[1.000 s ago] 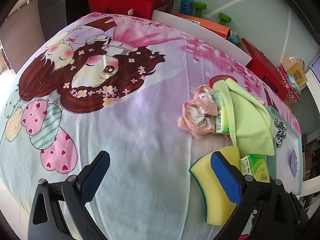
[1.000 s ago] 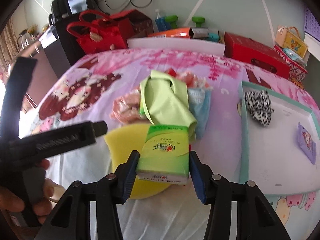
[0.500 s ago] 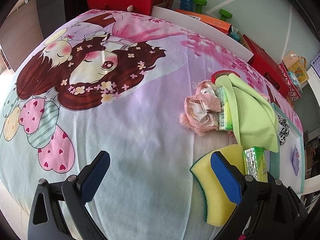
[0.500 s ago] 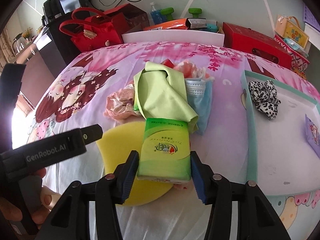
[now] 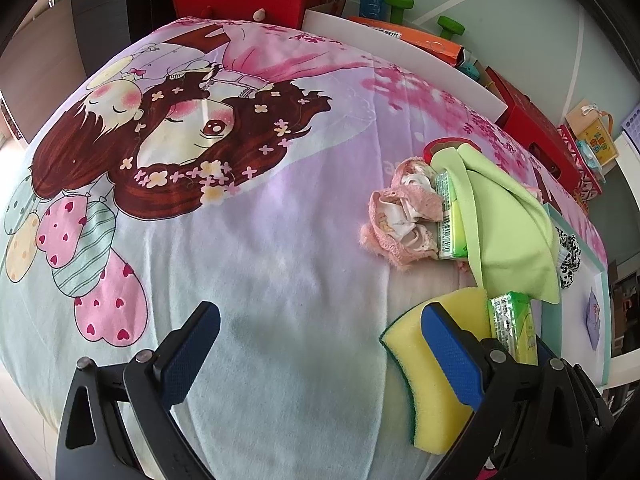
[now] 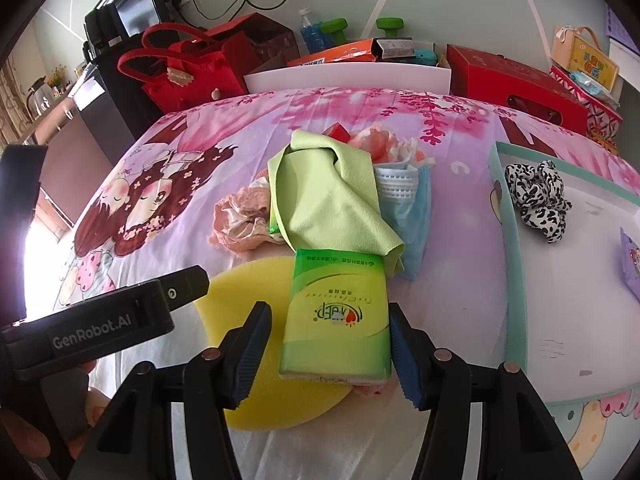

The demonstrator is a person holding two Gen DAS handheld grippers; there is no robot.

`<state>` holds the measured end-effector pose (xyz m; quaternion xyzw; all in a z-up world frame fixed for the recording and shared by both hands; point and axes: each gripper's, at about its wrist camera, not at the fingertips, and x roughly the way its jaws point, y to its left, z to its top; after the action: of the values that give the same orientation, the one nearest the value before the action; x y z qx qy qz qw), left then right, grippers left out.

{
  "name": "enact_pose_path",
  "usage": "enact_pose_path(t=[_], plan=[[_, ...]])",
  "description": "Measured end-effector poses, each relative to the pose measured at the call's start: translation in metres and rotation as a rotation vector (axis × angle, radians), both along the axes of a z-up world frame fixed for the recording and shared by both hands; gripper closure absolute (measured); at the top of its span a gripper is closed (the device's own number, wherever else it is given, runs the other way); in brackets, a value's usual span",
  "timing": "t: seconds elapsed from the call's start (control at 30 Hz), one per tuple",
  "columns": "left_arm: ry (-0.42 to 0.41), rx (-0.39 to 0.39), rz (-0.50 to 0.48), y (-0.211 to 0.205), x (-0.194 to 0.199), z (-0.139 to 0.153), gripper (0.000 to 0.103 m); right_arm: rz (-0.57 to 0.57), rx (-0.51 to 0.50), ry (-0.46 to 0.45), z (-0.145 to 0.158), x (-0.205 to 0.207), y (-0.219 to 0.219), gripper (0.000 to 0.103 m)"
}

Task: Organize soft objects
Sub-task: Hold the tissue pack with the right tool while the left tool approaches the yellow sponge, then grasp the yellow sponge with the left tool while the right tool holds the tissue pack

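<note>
The tissue pack [image 6: 336, 316] lay on the yellow sponge [image 6: 240, 292], just below the green cloth [image 6: 328, 196]. Your right gripper [image 6: 330, 356] straddled it, jaws just opened and clear. Your left gripper [image 5: 320, 356] stood spread and empty. You needed to recentre before squeezing.

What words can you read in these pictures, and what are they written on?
"GenRobot.AI": white letters on the black body of the left gripper, seen in the right wrist view.
Green tissue pack: printed characters and a logo, upside down, too distorted to read.
Orange flat box: print too small.
Yellow gift box: characters too blurred.
</note>
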<state>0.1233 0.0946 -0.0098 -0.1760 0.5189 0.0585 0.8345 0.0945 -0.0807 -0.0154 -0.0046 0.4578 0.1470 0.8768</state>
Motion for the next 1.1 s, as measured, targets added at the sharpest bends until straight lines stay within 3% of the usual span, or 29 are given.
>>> enact_pose_path(t=[0.07,0.33,0.53,0.83,1.1], plan=[[0.0,-0.001,0.0,0.0,0.0,0.0,0.002,-0.002,-0.001,-0.003,0.0,0.0,0.0,0.052],[-0.015,0.001,-0.001,-0.002,-0.002,0.007,0.003,0.005,-0.017,-0.025,0.006,-0.006,-0.002,0.052],[-0.031,-0.004,-0.014,-0.008,-0.003,0.015,0.003,-0.026,0.015,-0.103,0.032,-0.018,-0.019,0.052],[-0.016,-0.032,-0.119,-0.042,0.0,0.013,0.003,-0.156,-0.018,-0.181,0.057,-0.024,-0.064,0.052],[0.039,-0.014,-0.2,-0.08,0.003,-0.004,0.003,-0.261,-0.025,-0.146,0.05,-0.017,-0.103,0.052]])
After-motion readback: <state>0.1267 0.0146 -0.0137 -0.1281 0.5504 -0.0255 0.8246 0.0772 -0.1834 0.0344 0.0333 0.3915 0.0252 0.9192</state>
